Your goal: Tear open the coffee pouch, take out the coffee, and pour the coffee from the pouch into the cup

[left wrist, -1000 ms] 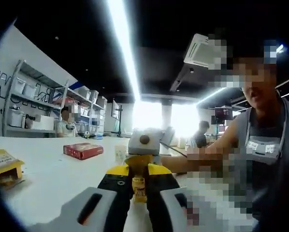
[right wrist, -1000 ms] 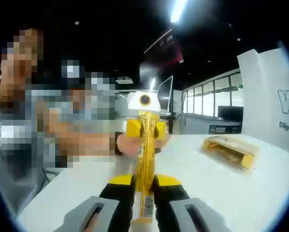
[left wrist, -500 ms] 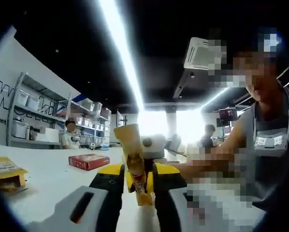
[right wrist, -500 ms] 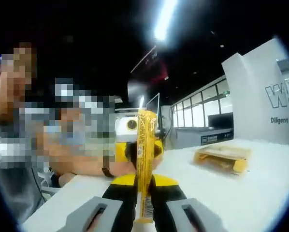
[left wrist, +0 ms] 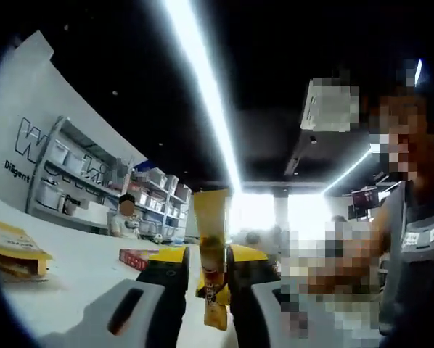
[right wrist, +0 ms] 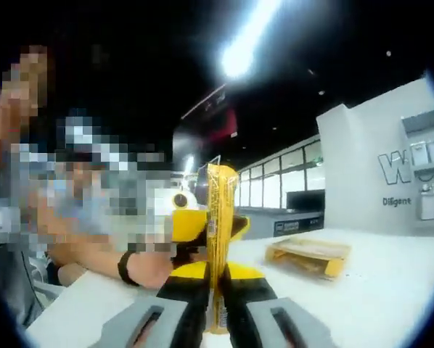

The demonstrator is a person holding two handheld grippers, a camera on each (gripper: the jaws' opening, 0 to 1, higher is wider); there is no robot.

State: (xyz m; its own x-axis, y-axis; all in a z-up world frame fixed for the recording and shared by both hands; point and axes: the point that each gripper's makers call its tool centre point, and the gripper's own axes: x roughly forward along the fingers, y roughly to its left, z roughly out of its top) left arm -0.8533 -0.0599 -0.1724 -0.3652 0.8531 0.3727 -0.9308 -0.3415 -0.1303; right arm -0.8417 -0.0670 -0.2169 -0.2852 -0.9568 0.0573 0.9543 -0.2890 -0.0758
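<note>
- The right hand-held gripper (right wrist: 217,279) is pinching the coffee pouch (right wrist: 220,239), a long yellow stick, between its black-and-yellow jaws; the pouch is standing upright along the jaws, its top end rising above them.
- The left hand-held gripper (left wrist: 210,279) is pinching a yellow piece of pouch (left wrist: 212,254) in the left gripper view; the piece is sticking up past the jaw tips and hanging a little below them.
- In the right gripper view the left hand-held gripper, yellow-tipped, is sitting just behind the pouch, and I cannot tell whether they are touching.
- Both are being held up above the white desk (right wrist: 377,304).
- An open yellow box (right wrist: 308,255) is lying flat on the desk, well apart from the pouch.
- A red box (left wrist: 136,256) is lying farther back on the desk, near the left jaw.
- Shelving (left wrist: 64,196) with bins is standing against the white wall, and a seated person (left wrist: 123,221) is beside it.
</note>
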